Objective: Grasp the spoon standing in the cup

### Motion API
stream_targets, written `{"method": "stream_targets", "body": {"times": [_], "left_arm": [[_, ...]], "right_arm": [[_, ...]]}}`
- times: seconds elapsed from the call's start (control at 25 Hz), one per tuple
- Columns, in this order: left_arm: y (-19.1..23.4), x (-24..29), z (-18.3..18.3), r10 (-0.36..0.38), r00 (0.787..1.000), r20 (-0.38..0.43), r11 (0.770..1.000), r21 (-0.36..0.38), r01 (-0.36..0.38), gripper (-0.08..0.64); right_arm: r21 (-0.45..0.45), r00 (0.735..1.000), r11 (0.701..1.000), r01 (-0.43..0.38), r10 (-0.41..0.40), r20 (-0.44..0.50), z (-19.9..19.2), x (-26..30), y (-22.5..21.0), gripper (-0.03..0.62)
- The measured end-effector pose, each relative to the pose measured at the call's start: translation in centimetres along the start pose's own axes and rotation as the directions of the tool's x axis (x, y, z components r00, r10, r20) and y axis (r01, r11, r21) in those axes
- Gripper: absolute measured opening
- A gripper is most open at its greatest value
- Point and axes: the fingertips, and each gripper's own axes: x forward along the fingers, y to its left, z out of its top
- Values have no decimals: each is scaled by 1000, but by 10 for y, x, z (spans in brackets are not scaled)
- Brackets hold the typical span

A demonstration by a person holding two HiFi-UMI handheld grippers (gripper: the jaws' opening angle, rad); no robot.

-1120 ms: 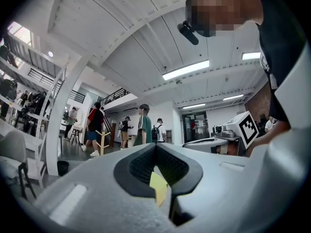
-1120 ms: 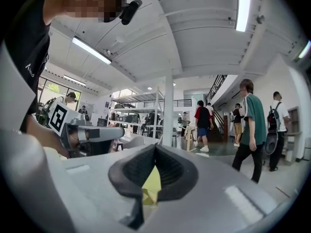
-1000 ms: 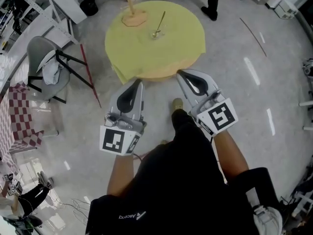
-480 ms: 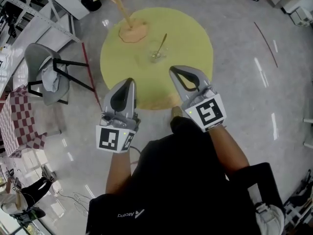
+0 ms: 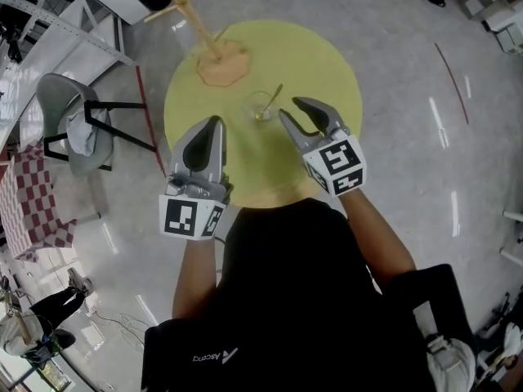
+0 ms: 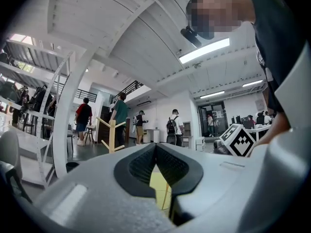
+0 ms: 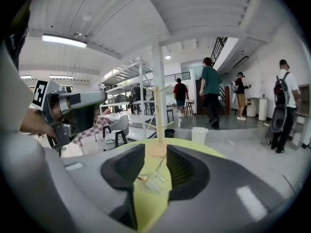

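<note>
Spoon [image 5: 272, 100] position, inspector?

Leaning in the clear cup [image 5: 259, 107], with the handle tilted toward the far right. The cup stands about mid-tabletop [image 5: 327, 64], well clear of every edge.

Anything else on that surface?

One wooden peg stand [image 5: 219, 62]. Its base is toward the far-left edge, apart from the cup.

Right tongs [image 5: 290, 106]?

Over the tabletop, just right of the cup. The jaws are spread and opening, with nothing between the pads. In the right gripper view the cup [image 7: 151, 182] and spoon [image 7: 161, 164] show through the gap, ahead of the tips and not pinched.

Left tongs [image 5: 214, 122]?

Above the near-left edge of the tabletop, left of the cup and apart from it. The jaw tips are pressed together and hold nothing.

Contact with the spoon?

Both tongs stand apart from it.
</note>
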Motion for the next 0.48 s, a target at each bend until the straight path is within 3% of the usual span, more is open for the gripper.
{"method": "stream_targets", "body": {"times": [0.24, 0.48], "left_arm": [[22, 21, -19, -46, 998, -31, 999, -11, 46, 11], [32, 30, -30, -86, 995, -56, 996, -24, 84, 11]], "right_arm": [[112, 995, 994, 9, 3, -104, -28, 53, -16, 158], [150, 984, 989, 16, 11, -178, -44, 83, -20, 137]]}}
